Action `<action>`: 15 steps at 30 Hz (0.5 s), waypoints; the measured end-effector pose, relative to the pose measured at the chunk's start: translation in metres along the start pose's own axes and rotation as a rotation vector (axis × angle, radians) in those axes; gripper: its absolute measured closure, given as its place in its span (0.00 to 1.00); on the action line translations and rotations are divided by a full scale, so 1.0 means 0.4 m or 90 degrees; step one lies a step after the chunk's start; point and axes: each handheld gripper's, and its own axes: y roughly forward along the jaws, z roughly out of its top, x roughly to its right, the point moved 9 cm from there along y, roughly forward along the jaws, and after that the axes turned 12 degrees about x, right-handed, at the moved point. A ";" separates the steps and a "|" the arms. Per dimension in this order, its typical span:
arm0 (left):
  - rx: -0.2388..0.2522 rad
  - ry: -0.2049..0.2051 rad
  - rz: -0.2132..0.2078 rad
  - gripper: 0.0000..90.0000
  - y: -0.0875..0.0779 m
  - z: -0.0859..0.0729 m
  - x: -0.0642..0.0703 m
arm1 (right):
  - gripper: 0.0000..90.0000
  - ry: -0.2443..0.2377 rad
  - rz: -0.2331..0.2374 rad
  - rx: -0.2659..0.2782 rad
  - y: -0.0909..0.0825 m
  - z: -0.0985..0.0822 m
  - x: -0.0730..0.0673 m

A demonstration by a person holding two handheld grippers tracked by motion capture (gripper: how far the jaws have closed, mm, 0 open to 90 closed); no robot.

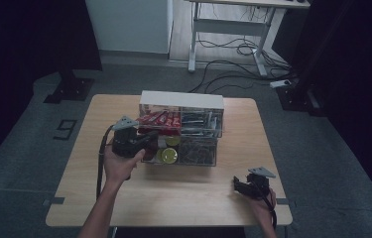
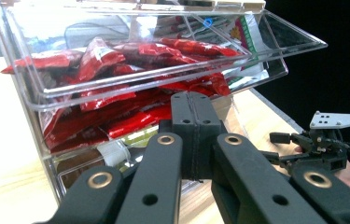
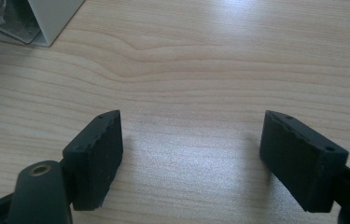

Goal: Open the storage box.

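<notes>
One clear plastic organiser (image 1: 181, 133) is set near the middle of the table (image 1: 124, 198), with four compartments counted from above. The upper left drawer (image 2: 163, 70) is tilted open and packed with red sachets (image 2: 112, 60). The left hand-held gripper (image 2: 192, 105) is held just before that drawer, its jaws pressed together on nothing. The right hand-held gripper (image 3: 189, 156) is rested well apart at the table's near right, jaws spread over bare wood.
</notes>
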 end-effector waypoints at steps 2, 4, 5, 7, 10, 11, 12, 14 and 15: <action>-0.001 0.001 0.000 1.00 0.004 0.001 0.000 | 0.23 0.000 0.000 0.000 0.000 0.000 0.000; -0.003 -0.001 -0.001 1.00 0.006 0.001 0.000 | 0.23 0.000 0.000 0.000 0.000 0.000 0.000; -0.003 -0.002 -0.001 1.00 0.007 0.001 0.000 | 0.23 0.000 0.000 0.000 0.000 0.000 0.000; -0.003 -0.006 -0.004 1.00 0.008 0.004 0.000 | 0.23 0.000 0.000 0.000 0.000 0.000 0.000; 0.002 -0.007 -0.004 1.00 0.009 0.013 0.000 | 0.23 0.000 0.000 0.000 0.000 0.000 0.000; 0.000 -0.006 -0.002 1.00 0.010 0.014 0.000 | 0.23 0.000 0.000 0.000 0.000 0.000 0.000; -0.002 -0.006 -0.002 1.00 0.011 0.015 0.000 | 0.23 0.000 0.000 0.000 0.000 0.000 0.000; -0.004 -0.004 -0.001 1.00 0.012 0.016 0.000 | 0.23 0.000 0.000 0.000 0.000 0.000 0.000; -0.006 -0.004 -0.001 1.00 0.012 0.017 0.000 | 0.23 0.000 0.000 0.000 0.000 0.000 0.000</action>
